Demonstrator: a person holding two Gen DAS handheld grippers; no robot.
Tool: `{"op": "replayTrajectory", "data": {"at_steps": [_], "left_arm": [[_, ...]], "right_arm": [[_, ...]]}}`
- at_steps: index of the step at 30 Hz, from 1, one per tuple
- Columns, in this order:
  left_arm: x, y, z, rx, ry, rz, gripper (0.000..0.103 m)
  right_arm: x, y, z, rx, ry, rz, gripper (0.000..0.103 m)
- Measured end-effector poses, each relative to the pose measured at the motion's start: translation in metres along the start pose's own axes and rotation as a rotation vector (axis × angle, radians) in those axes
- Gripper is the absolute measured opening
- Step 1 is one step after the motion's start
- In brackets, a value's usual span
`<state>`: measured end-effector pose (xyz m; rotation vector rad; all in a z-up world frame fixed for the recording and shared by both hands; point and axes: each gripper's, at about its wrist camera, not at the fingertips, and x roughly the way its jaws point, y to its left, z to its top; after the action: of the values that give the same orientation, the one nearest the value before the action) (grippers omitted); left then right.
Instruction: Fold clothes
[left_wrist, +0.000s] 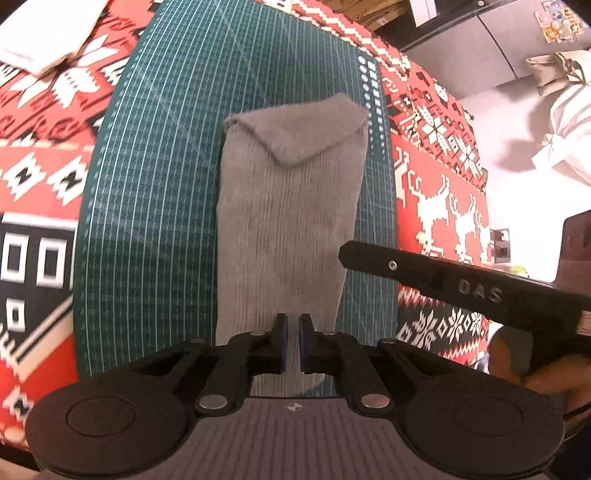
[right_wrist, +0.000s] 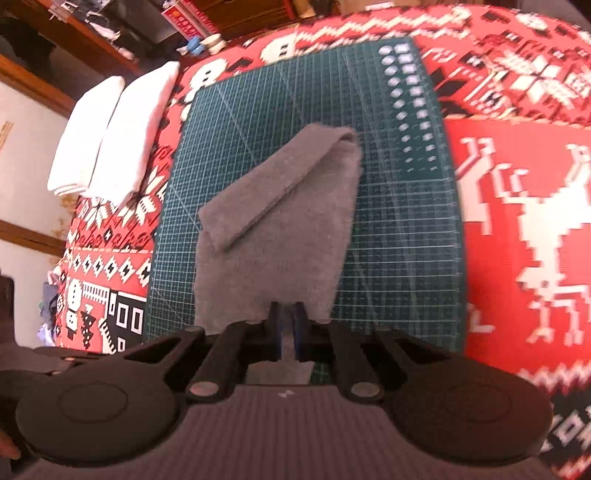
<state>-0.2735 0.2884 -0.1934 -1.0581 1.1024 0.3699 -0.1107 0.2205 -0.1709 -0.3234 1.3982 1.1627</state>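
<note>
Item: grey cloth (left_wrist: 288, 221) on green cutting mat (left_wrist: 155, 184), bench | Done: far corner turned over | Left gripper (left_wrist: 293, 341): clamped on near edge | Right gripper (right_wrist: 287, 330): likewise clamped on near edge | Outstanding: main fold; two white folded pieces (right_wrist: 110, 136) lie aside.

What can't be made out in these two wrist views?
- Grey cloth, near edge: hidden behind the left gripper body, left wrist view.
- Same edge hidden behind the right gripper, right wrist view.
- White folded cloths: type unclear, blurred.
- Shelf items top left, right wrist view: too small.
</note>
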Motion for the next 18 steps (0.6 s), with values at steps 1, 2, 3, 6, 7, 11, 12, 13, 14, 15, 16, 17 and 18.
{"op": "replayTrajectory", "data": {"at_steps": [1, 2, 3, 6, 7, 11, 12, 13, 14, 15, 16, 17, 18], "left_arm": [[0.003, 0.002, -0.002, -0.005, 0.007, 0.001, 0.006], [0.007, 0.004, -0.002, -0.002, 0.008, 0.005, 0.006], [0.01, 0.006, -0.003, 0.0, 0.009, 0.008, 0.005], [0.015, 0.009, -0.005, 0.007, 0.008, -0.002, 0.004], [0.014, 0.009, -0.005, 0.003, 0.009, -0.004, 0.004], [0.001, 0.01, -0.013, -0.013, 0.036, 0.005, 0.004], [-0.002, 0.011, -0.016, -0.013, 0.034, 0.005, 0.004], [-0.004, 0.011, -0.018, -0.013, 0.033, 0.006, 0.004], [-0.003, 0.014, -0.02, -0.017, 0.035, 0.015, 0.004], [-0.002, 0.017, -0.022, -0.022, 0.038, 0.025, 0.004], [0.002, 0.02, -0.023, -0.033, 0.044, 0.041, 0.004], [0.007, 0.024, -0.024, -0.04, 0.052, 0.047, 0.004], [0.011, 0.027, -0.025, -0.047, 0.059, 0.053, 0.004]], "right_arm": [[-0.003, 0.002, -0.003, -0.006, 0.012, 0.016, 0.005], [-0.005, 0.004, -0.006, -0.013, 0.026, 0.031, 0.002], [-0.005, 0.007, -0.009, -0.026, 0.041, 0.04, 0.002], [0.011, 0.014, -0.018, -0.062, 0.061, 0.006, 0.002], [0.018, 0.013, -0.019, -0.056, 0.065, -0.006, 0.001], [0.017, 0.004, -0.018, -0.01, 0.07, -0.003, 0.0], [0.011, 0.005, -0.02, -0.005, 0.077, -0.007, 0.001], [0.006, 0.005, -0.022, 0.002, 0.084, -0.009, 0.001], [0.001, 0.007, -0.024, 0.008, 0.091, 0.005, 0.001], [-0.003, 0.008, -0.027, 0.012, 0.099, 0.024, 0.001], [-0.005, 0.011, -0.03, 0.007, 0.107, 0.037, 0.001], [-0.003, 0.016, -0.033, -0.006, 0.117, 0.041, 0.001], [0.0, 0.019, -0.036, -0.017, 0.131, 0.041, 0.001]]}}
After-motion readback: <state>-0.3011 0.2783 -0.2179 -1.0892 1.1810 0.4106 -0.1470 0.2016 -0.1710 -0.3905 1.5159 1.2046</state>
